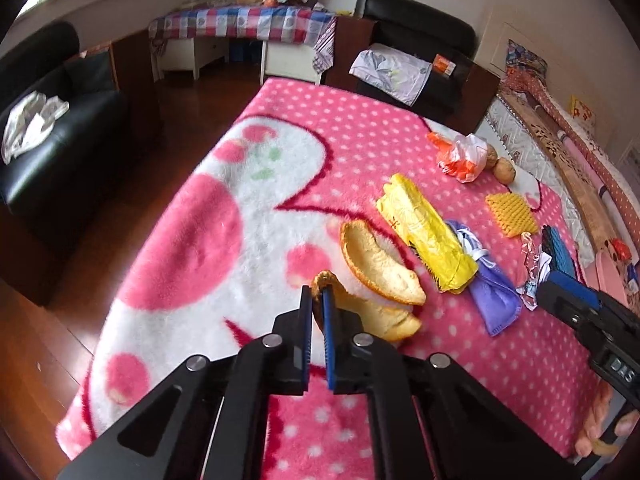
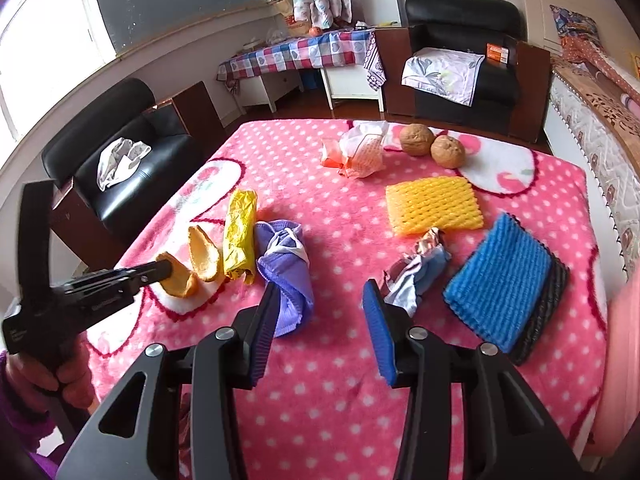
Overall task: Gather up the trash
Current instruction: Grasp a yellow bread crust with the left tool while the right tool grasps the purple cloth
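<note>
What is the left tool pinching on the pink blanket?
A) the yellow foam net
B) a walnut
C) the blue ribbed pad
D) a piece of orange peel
D: the left tool is closed on the edge of a piece of orange peel; in the right wrist view its tip meets that peel.

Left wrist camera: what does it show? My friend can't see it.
The left gripper pinches an orange peel on a pink dotted blanket. Beside it lie a second peel, a yellow bag and a purple cloth.
</note>
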A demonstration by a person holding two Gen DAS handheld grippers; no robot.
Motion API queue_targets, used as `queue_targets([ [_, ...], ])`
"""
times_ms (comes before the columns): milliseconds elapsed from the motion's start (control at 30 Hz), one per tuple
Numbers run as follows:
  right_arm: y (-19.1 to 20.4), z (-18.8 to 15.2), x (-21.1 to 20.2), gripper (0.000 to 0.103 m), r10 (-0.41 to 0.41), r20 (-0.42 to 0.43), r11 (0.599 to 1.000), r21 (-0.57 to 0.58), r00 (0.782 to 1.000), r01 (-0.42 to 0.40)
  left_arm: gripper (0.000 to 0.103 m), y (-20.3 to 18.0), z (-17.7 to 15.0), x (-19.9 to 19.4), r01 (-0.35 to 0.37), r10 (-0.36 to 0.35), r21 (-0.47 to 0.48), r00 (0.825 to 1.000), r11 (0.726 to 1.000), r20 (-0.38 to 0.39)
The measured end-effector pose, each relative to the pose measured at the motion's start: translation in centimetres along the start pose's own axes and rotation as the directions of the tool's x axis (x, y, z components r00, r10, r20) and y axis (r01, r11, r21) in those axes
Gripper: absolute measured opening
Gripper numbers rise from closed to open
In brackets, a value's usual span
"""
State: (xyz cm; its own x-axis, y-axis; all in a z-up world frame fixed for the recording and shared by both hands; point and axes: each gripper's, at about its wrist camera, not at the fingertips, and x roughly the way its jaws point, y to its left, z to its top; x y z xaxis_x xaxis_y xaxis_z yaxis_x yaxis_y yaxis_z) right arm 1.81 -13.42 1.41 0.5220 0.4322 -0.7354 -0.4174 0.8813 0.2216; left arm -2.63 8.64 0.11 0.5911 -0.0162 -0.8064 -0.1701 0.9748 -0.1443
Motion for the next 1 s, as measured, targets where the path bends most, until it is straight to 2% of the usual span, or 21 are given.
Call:
queue_targets([
  [167, 0.9, 0.1, 1.4, 0.044, 0.028, -0.033, 0.999, -0.03, 0.999, -0.029, 0.004, 0.3, 0.3, -1.1, 0.009, -0.009, 0.001, 1.0, 1.0, 0.016],
  [400, 1.4, 0.2, 3.3, 0.043, 0.013, -0.078, 0.998, -0.059, 0.997, -0.017, 0.004, 0.4, 0.4, -2.4, 0.033, -0.033, 0.002, 0.999, 0.999, 0.031],
  [433, 1.4, 0.1, 3.5, 0.033, 0.01, -0.084, 0.998, -0.059, 0.996, -0.015, 0.004, 0.4, 0.4, -2.6, 0.039, -0.039, 0.001, 0.999, 0.999, 0.031],
  [467, 1.4, 0.1, 3.7, 0.028, 0.014, -0.09, 0.998, -0.055, 0.996, -0.019, 0.004, 0.3, 0.4, -2.7, 0.043, -0.043, 0.001, 0.999, 0.999, 0.032],
  [533, 1.4, 0.1, 3.6, 0.027, 0.027, -0.091, 0.999, -0.042, 0.996, -0.031, 0.004, 0.1, 0.5, -3.1, 0.05, -0.05, 0.004, 0.998, 0.999, 0.035],
  [633, 1.4, 0.0, 3.2, 0.018, 0.029, -0.08, 0.998, -0.044, 0.996, -0.033, 0.004, -0.3, 0.5, -3.6, 0.058, -0.058, 0.012, 0.997, 0.998, 0.041],
  [1000, -1.6, -0.4, -2.8, 0.015, 0.006, 0.034, 0.998, 0.066, 0.999, -0.008, 0.004, -4.2, 1.8, -5.7, 0.137, -0.144, 0.084, 0.986, 0.987, 0.084],
])
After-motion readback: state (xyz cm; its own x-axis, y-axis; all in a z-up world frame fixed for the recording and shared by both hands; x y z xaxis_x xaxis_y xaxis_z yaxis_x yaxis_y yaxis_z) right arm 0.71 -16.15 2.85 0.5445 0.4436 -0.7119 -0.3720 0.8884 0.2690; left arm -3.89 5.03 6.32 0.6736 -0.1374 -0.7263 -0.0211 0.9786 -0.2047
